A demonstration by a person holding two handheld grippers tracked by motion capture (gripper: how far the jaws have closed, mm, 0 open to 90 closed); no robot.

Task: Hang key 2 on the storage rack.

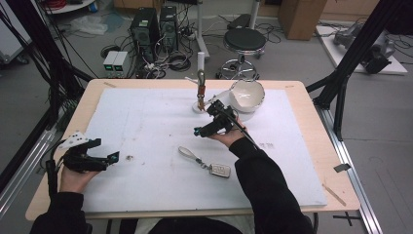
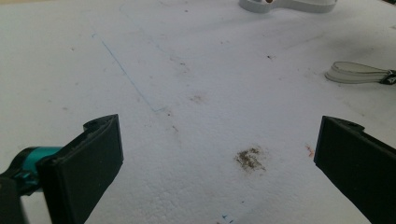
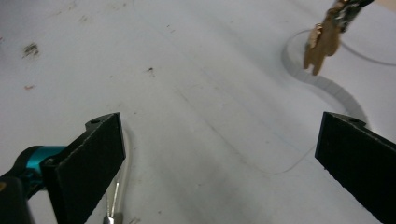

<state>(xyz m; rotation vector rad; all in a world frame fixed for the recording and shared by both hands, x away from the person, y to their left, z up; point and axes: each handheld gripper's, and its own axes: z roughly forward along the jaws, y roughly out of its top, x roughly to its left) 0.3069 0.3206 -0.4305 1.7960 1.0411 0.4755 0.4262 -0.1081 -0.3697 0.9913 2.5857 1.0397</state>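
Near the front-left corner of the white mat [image 1: 146,126], the left gripper [image 1: 104,159] rests in the person's hand, jaws spread wide w/ nothing between them; in the left gripper view they frame bare mat and a brown smudge [image 2: 250,157]. The right gripper [image 1: 199,130] sits around the mat's middle, toward the far edge, also released, jaws wide apart and empty. The key fob [image 1: 220,170] w/ its clear strap loop [image 1: 187,153] lies flat on the mat nearer the front edge, just in front of the right gripper, touching neither gripper. In the right gripper view the loop [image 3: 119,186] peeks out beside the left-hand jaw. By the far edge a small stand [image 1: 200,92] holds hanging brass keys [image 3: 322,44] above its round white base [image 3: 327,88]. A white bowl [image 1: 247,96] sits just right of the stand, tilted.
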